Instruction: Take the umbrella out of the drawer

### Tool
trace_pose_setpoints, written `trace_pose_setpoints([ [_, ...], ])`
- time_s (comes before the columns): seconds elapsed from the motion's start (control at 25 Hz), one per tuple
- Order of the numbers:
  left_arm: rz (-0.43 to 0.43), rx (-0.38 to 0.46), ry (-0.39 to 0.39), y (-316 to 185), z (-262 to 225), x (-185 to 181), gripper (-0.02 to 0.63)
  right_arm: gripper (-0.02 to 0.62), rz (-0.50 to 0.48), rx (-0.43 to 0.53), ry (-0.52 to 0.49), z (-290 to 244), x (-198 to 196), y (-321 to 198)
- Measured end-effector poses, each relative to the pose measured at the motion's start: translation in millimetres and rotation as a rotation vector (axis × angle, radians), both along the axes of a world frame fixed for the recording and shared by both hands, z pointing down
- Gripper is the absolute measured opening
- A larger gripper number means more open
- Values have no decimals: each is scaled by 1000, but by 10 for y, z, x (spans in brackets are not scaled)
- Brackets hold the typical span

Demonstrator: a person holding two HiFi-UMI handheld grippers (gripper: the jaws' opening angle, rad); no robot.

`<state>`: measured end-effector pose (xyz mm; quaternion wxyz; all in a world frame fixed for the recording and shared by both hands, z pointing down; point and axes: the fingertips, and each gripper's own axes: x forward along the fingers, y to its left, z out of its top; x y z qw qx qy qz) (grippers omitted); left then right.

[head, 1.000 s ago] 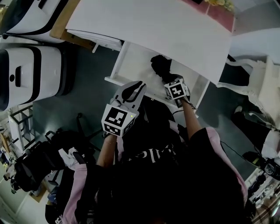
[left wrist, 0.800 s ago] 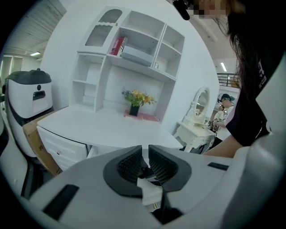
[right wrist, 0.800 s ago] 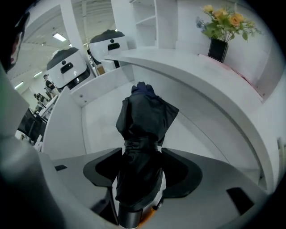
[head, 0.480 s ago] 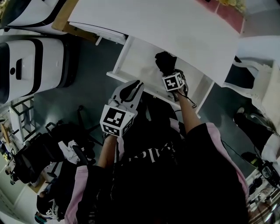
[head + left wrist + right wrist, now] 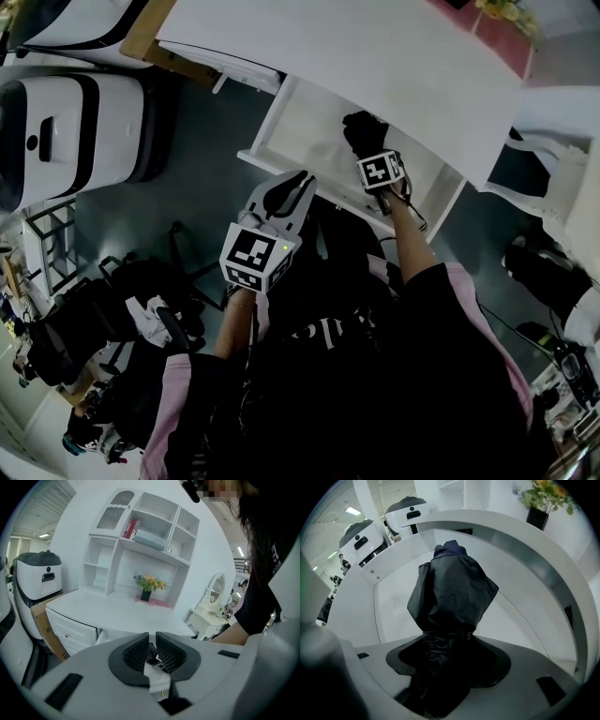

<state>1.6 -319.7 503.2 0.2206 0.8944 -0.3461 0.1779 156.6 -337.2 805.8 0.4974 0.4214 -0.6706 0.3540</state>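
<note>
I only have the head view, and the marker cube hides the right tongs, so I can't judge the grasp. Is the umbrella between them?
Observer: Yes. The right gripper view shows the black umbrella between the right gripper's tongs, which have just been opening.
Operator: Where along it?
Observer: At its cinched neck. The loose canopy bulges beyond, over the floor of the drawer.
Operator: Left tongs?
Observer: On the left gripper they are shut, nothing between them.

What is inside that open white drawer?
A folded black fabric umbrella sits in the white drawer; nothing else shows on its floor. Anything under the umbrella is covered, and the white desk top hides the drawer's back from above.
</note>
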Motion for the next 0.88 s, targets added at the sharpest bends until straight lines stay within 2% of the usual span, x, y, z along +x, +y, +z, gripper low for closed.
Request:
trace_pose_setpoints([
  [0.16,9,11,1,28,-51,-77,48,287,-11,-13,-28,-143,-43,31],
  [0.36,1,13,-5,44,-61,-160,48,285,-94,-47,-11,-431,-66,177],
  [0.44,3,16,-1,57,-85,-178,48,285,-77,-47,-22,-562,-68,231],
  [0.64,10,28,8,103,-157,-251,48,285,2,9,-152,-991,-220,263],
  [0.88,27,48,30,187,-251,-306,48,285,46,117,-245,-1575,-380,344],
])
